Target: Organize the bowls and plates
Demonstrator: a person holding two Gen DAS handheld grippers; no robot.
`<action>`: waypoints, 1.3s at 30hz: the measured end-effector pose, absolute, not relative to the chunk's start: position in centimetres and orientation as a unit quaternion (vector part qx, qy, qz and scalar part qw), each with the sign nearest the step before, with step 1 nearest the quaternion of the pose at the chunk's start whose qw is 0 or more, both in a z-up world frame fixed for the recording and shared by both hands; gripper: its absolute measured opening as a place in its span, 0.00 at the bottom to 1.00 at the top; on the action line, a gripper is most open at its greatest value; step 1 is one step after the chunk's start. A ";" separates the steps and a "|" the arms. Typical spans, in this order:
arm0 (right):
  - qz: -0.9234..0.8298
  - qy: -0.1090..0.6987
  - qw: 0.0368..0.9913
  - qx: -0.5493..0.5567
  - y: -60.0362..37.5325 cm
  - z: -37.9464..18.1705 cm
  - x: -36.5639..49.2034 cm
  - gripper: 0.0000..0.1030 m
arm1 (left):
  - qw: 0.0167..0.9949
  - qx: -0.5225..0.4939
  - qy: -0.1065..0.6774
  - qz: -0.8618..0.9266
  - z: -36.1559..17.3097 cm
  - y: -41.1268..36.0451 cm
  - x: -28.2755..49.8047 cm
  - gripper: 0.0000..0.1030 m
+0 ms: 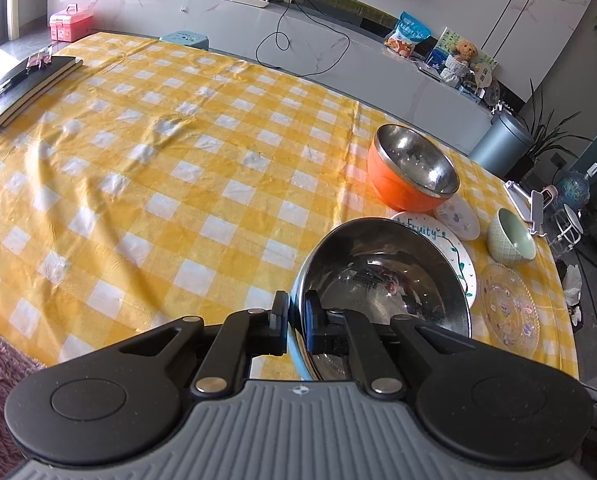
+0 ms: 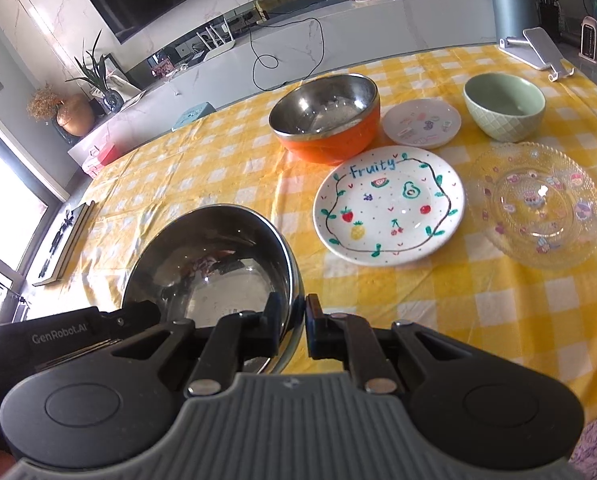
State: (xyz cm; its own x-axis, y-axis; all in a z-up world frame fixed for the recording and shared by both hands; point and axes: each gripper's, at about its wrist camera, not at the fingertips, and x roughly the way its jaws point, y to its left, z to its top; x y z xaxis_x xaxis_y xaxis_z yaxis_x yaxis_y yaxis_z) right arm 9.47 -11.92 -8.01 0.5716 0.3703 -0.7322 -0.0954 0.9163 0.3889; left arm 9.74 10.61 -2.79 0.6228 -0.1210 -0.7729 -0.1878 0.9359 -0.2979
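Two grippers, one bowl! The left gripper [image 1: 296, 320] is clenched on the near rim of the steel bowl with the pale-blue shell [image 1: 382, 292], one finger inside, one outside. The right gripper [image 2: 296, 326] pinches the same bowl's [image 2: 210, 264] rim from the other side, so the bowl sits between them at the near edge of the counter [image 2: 478, 320], over the yellow-checked cloth [image 1: 158, 184].

From the right wrist view, the "Fruity" plate [image 2: 388, 204] lies at 2 o'clock from the held bowl. The orange bowl [image 2: 326, 118] sits at 12 o'clock from that plate, just beside its rim. A small white saucer [image 2: 420, 123] lies at 3 o'clock of the orange bowl, then the green bowl [image 2: 504, 106] further along. The clear glass plate [image 2: 538, 204] rests at 3 o'clock of the "Fruity" plate, close by.
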 end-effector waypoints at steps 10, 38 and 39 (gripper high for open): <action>0.133 0.468 0.860 0.157 -12.2 -9.4 8.9 0.10 | 0.870 -0.181 0.458 0.022 -4.4 10.5 9.1 0.08; 0.135 0.471 0.858 0.154 -12.0 -10.3 9.5 0.26 | 0.870 -0.164 0.464 0.024 -5.6 10.6 9.9 0.25; 0.136 0.470 0.858 0.156 -12.0 -10.3 9.5 0.32 | 0.871 -0.166 0.462 0.021 -5.5 10.6 9.9 0.26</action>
State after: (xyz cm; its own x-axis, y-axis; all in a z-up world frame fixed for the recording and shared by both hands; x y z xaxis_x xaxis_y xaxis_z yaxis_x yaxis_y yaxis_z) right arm 9.47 -12.00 -10.29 0.5217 0.3794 -0.7641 -0.0863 0.9146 0.3951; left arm 9.87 10.65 -5.50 0.5716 -0.1157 -0.8123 -0.1905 0.9442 -0.2686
